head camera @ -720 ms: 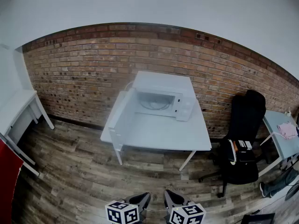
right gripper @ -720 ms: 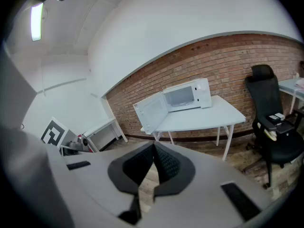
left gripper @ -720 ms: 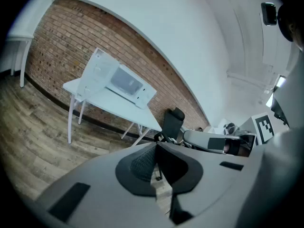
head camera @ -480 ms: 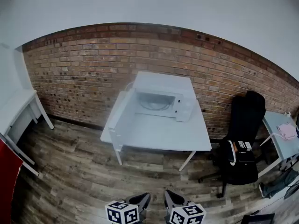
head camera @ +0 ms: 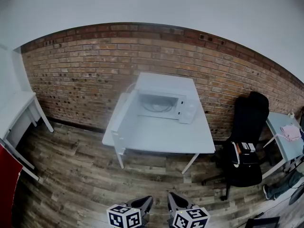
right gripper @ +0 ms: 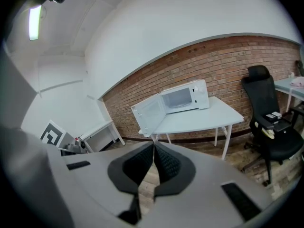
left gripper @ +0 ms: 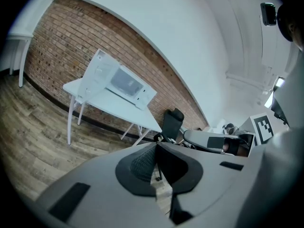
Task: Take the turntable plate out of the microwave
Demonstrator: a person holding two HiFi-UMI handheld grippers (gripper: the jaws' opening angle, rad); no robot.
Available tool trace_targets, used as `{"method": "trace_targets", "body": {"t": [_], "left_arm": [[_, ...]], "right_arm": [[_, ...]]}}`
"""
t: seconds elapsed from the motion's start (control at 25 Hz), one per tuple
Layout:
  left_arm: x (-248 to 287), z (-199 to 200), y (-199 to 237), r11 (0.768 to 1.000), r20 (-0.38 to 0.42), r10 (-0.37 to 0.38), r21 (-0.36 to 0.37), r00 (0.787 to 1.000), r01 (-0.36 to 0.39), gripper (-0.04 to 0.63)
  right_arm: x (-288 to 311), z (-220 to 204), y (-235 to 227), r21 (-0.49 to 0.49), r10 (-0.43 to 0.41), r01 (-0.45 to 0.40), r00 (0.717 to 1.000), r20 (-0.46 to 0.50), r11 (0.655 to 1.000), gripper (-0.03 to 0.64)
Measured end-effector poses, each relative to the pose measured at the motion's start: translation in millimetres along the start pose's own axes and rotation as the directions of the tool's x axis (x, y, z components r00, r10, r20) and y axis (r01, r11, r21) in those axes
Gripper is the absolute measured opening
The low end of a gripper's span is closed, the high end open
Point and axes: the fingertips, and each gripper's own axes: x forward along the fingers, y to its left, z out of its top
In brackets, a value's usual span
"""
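A white rectangular table (head camera: 161,137) carries an open white box-shaped microwave (head camera: 166,85) at its rear. The round clear turntable plate (head camera: 156,107) lies inside the cavity. The grey left gripper (left gripper: 156,146) and grey right gripper (right gripper: 153,144), both fully closed and empty, are well apart from the table.

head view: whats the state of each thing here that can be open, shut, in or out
microwave door: swung open to the left
turntable plate: lying inside the microwave, not yet taken out
left gripper: shut, nothing between its jaws
right gripper: shut, nothing between its jaws
office chair: nobody seated, small items on its seat
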Motion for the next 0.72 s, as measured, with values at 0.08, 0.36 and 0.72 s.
{"method": "trace_targets", "body": {"t": [0.08,0.36,0.72], "left_arm": [[-2,1,3,1.0,-0.003,-0.003,0.004,1.0,0.003,0.009],[-12,-1,7,0.999,-0.027,-0.034,0.041,0.999,0.035,0.009],[-24,1,13,0.993,-0.034,-0.064,0.095,0.997,0.067,0.009]], "right_arm": [[1,-3,1,0.002,-0.013,0.013,1.0,-0.002,1.0,0.02],[1,-7,14,-0.01,-0.056,0.056,0.998,0.033,0.998,0.02],[-4,-21,32,0.011,-0.084,0.083,0.995,0.054,0.996,0.02]]}}
